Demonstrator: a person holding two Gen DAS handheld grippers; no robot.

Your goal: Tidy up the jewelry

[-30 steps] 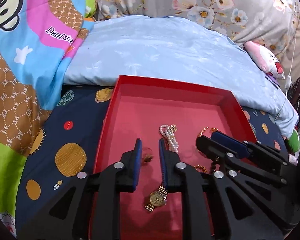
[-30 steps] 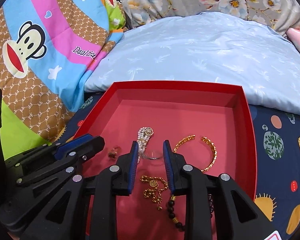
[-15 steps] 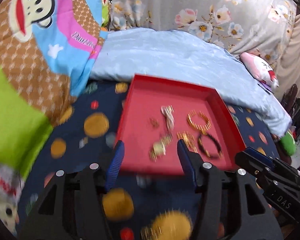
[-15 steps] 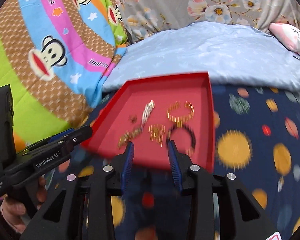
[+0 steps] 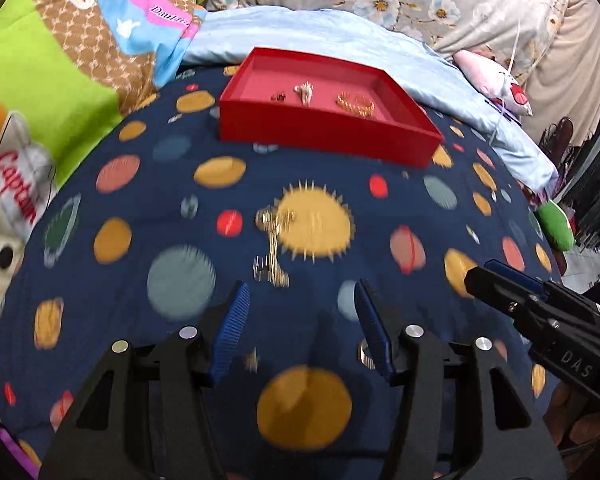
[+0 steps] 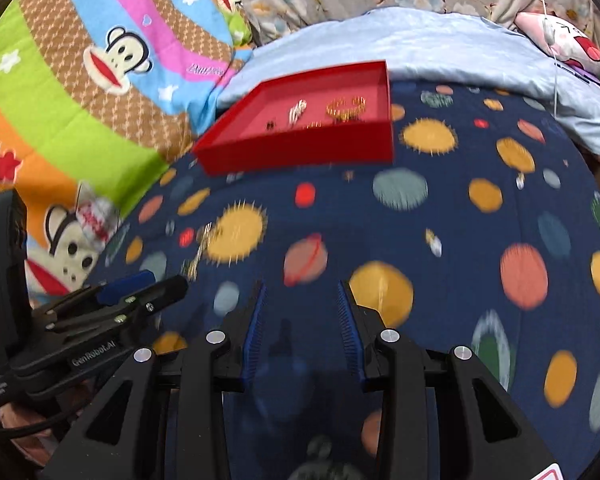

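Note:
A red tray (image 5: 324, 130) sits far back on the dark blue planet-print bedspread, also in the right wrist view (image 6: 300, 148). In it lie a gold bangle (image 5: 355, 103), a pearl bracelet (image 5: 305, 92) and a small dark piece (image 5: 278, 97). A gold chain piece (image 5: 274, 240) lies loose on the bedspread in front of my left gripper; it shows in the right wrist view (image 6: 198, 254). My left gripper (image 5: 302, 308) is open and empty. My right gripper (image 6: 300, 312) is open and empty, and shows at the right of the left wrist view (image 5: 500, 280).
A monkey-print quilt (image 6: 80, 80) is piled on the left. A light blue pillow (image 5: 340, 44) lies behind the tray. A pink plush toy (image 5: 496, 88) lies at the back right. The bedspread (image 6: 460, 240) spreads wide between tray and grippers.
Both grippers have pulled far back from the tray and opened wider. The tray, close under the fingers a second ago, is now distant. The gold chain piece has come into view on the bedspread.

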